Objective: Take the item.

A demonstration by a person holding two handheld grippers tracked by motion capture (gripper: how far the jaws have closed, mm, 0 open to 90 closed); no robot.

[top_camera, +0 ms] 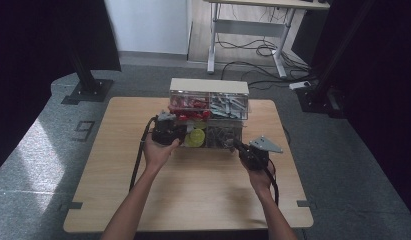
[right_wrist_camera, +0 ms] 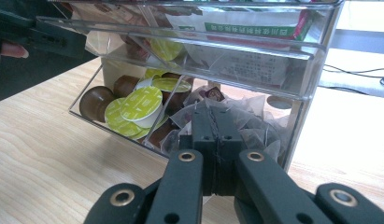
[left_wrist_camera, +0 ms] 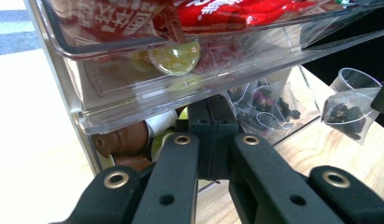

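A clear plastic organiser [top_camera: 209,95] stands at the table's far middle. Its lower drawer [right_wrist_camera: 110,130] is tipped open, with brown coffee capsules [right_wrist_camera: 138,105] under green lids on one side and clear tea sachets [right_wrist_camera: 257,130] on the other. Red packets [left_wrist_camera: 227,14] fill the compartment above. My left gripper [top_camera: 182,137] is shut, its tips [left_wrist_camera: 213,116] against the drawer's front by the capsules [left_wrist_camera: 129,140]. My right gripper [top_camera: 239,146] is also shut, its tips [right_wrist_camera: 213,126] at the sachets. One sachet [left_wrist_camera: 348,109] sits just outside the drawer; I cannot tell if it is gripped.
The wooden table [top_camera: 193,195] has bare room in front of the organiser. White packets [top_camera: 228,106] fill the upper right compartment. A desk with trailing cables [top_camera: 258,50] stands on the floor beyond, and dark stands flank the table.
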